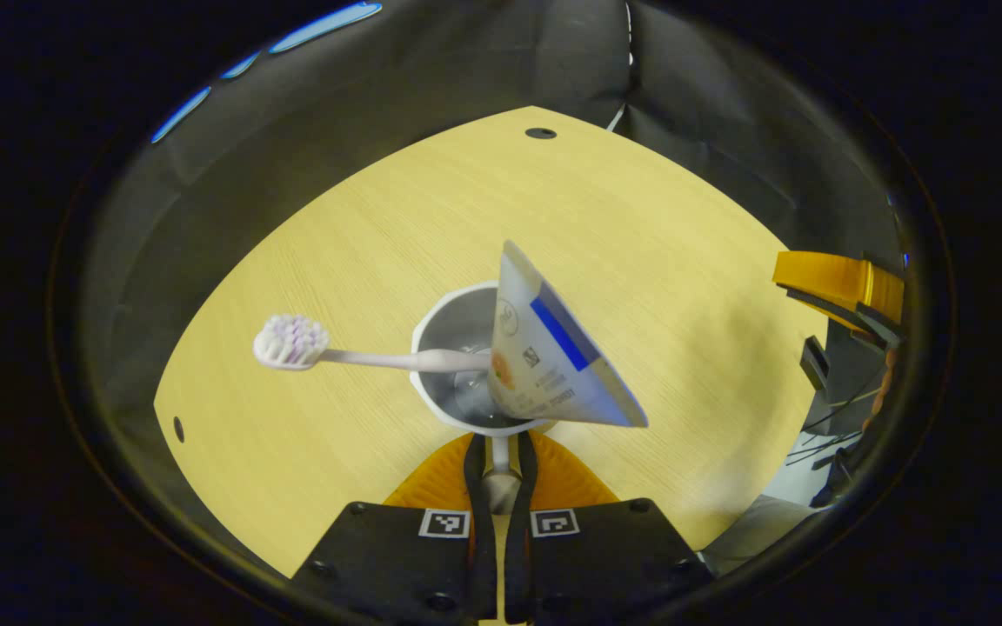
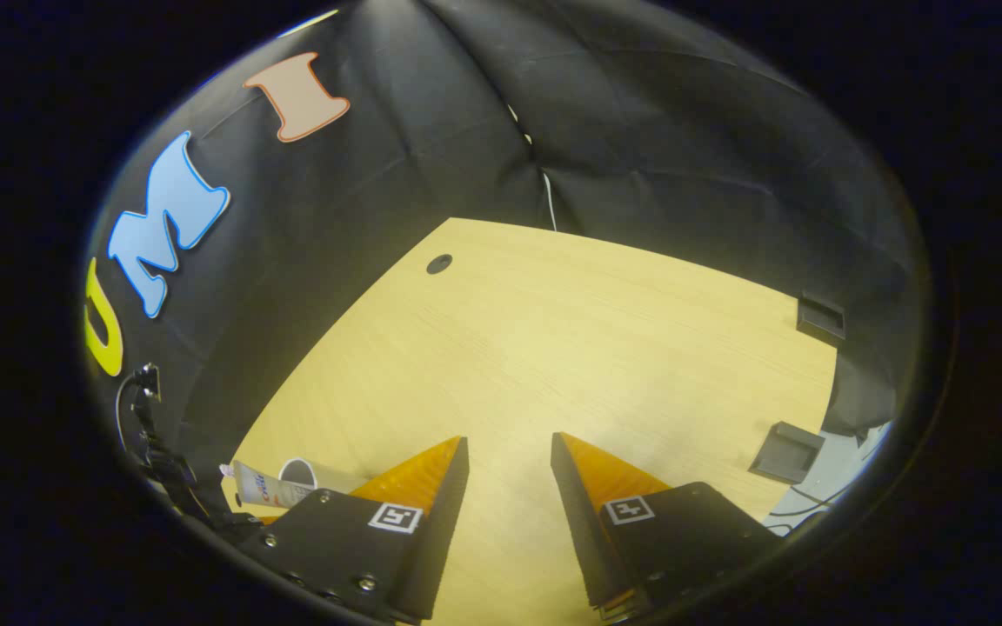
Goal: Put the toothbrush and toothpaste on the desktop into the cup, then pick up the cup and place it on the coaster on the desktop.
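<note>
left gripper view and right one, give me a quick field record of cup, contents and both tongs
cup: upright on the desktop, gripped by its handle
toothbrush: in cup, head sticking out over the rim
toothpaste: in cup, leaning outward
left tongs: closed on the cup handle
right tongs: open, holding nothing, over bare desktop
coaster: cannot tell

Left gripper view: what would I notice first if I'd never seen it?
The toothpaste tube sticking up out of the cup mid-desk, big and tilted. Beside it the toothbrush leans out over the cup's rim. At the bottom, the left gripper has its fingers pinching the cup's handle.
</note>
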Demonstrator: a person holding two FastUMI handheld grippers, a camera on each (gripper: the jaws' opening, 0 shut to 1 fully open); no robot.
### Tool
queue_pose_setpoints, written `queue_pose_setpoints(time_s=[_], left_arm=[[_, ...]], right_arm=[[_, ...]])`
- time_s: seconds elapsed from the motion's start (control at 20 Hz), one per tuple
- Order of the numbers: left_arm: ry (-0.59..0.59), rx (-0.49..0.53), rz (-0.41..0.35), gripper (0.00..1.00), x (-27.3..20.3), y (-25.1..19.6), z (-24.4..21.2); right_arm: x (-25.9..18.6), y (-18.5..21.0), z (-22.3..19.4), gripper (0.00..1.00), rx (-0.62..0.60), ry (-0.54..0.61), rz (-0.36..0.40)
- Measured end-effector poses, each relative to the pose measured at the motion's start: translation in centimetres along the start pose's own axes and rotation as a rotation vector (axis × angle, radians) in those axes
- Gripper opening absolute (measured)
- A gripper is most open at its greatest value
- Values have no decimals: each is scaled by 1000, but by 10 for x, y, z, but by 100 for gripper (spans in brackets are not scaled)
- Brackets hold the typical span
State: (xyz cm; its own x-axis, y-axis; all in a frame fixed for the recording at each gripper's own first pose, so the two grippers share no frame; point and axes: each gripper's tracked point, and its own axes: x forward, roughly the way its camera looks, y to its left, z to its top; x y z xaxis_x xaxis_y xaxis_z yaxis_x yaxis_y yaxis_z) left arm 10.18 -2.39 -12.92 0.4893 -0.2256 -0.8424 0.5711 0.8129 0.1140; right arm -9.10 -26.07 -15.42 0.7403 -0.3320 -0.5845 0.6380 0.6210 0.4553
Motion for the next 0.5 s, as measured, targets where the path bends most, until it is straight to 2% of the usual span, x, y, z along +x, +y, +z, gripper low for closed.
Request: queue_pose_setpoints(time_s=[0.25, 0.35, 0.4, 0.45, 0.5], left_arm=[[-12, 2, -20, 12, 2, -4, -2], [-7, -19, -30, 29, 2, -7, -4], [-12, -28, -36, 30, 3, -10, -5], [-16, -34, -47, 37, 2, -12, -4], [-14, -40, -49, 49, 2, -13, -5]], right_arm=[[1, -3, -2, 61, 4, 10, -9], [2, -3, -2, 61, 1, 13, -9], [2, -3, -3, 61, -1, 14, -7], [2, -2, -3, 61, -4, 15, -5], [3, -2, -4, 61, -10, 17, -3]])
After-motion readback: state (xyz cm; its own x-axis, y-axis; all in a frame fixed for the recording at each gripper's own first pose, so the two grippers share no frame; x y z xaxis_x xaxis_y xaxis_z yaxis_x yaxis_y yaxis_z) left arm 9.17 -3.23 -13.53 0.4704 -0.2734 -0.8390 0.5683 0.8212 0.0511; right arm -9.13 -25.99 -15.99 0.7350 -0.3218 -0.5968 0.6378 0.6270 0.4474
